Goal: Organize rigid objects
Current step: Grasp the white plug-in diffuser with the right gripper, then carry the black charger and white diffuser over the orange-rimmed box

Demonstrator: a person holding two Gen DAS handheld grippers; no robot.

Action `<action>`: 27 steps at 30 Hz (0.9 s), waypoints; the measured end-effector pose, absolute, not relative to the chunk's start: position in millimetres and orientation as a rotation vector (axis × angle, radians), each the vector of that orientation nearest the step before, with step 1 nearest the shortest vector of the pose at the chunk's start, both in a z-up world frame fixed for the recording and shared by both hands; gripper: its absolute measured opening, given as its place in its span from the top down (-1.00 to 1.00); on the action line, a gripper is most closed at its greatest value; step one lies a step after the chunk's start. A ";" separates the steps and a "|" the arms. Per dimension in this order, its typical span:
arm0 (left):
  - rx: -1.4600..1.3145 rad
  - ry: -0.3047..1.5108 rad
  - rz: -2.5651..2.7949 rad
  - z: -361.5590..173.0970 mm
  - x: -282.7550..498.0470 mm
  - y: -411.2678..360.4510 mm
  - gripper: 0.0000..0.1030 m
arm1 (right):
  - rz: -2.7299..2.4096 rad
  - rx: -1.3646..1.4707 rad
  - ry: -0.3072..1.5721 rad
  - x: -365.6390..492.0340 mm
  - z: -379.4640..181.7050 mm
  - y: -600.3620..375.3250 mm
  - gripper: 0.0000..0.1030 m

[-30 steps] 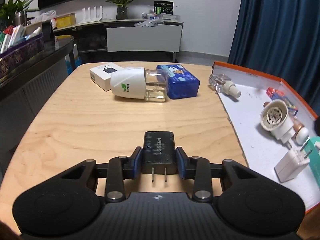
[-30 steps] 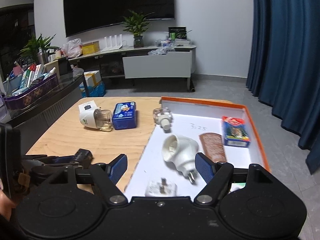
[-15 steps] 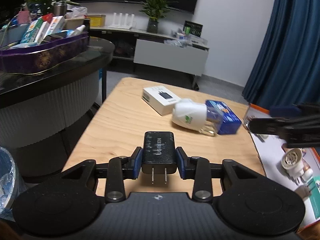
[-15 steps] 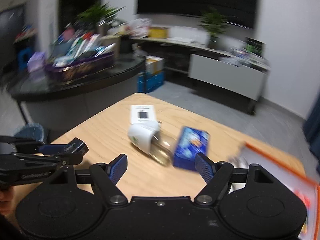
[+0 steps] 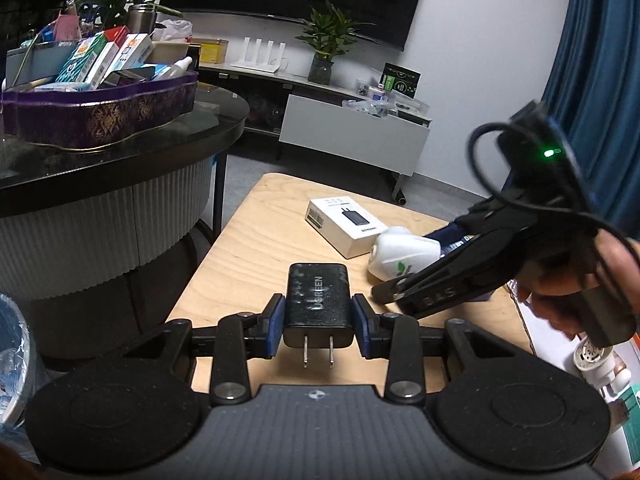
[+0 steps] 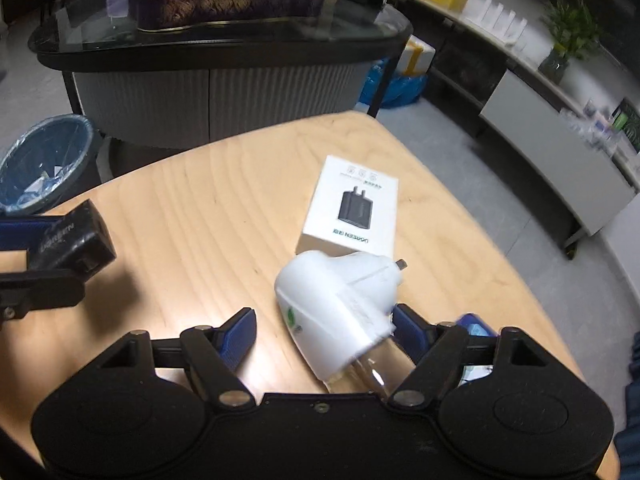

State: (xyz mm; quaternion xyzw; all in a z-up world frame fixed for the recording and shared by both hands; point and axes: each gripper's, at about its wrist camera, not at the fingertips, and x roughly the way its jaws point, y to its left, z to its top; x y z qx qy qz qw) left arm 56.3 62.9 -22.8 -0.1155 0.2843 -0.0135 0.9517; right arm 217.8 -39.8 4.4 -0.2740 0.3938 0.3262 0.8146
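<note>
wooden table (image 6: 192, 216) lies bare between left claw (image 5: 318, 325) pinching charger (image 5: 318, 300) and spread right claw (image 6: 322, 334).

Wooden table (image 6: 208, 216): white charger box (image 6: 352, 204) flat, white plug-in vaporizer (image 6: 340, 304) on side, touching.

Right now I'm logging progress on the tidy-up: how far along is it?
Done: a white plug-in already lies in the tray at the right edge. In hand: the left tool is shut on the black charger; the right tool is open around the white diffuser, not gripping. Left: the diffuser, the white box, the blue tin remain on the table.
</note>
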 end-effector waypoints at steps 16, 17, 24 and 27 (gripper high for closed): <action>-0.254 0.580 -0.102 -12.8 43.2 43.6 0.31 | 0.482 0.062 0.696 131.8 67.9 -140.6 -0.30; -0.249 0.577 -0.112 -9.8 41.9 39.8 0.31 | 0.469 0.081 0.684 122.0 72.2 -148.9 -0.30; -0.196 0.533 -0.205 21.3 24.9 2.4 0.31 | 0.322 0.154 0.610 61.4 95.4 -204.8 -0.30; -0.177 0.521 -0.258 30.7 17.7 -19.0 0.31 | 0.235 0.164 0.586 36.4 102.9 -225.6 -0.30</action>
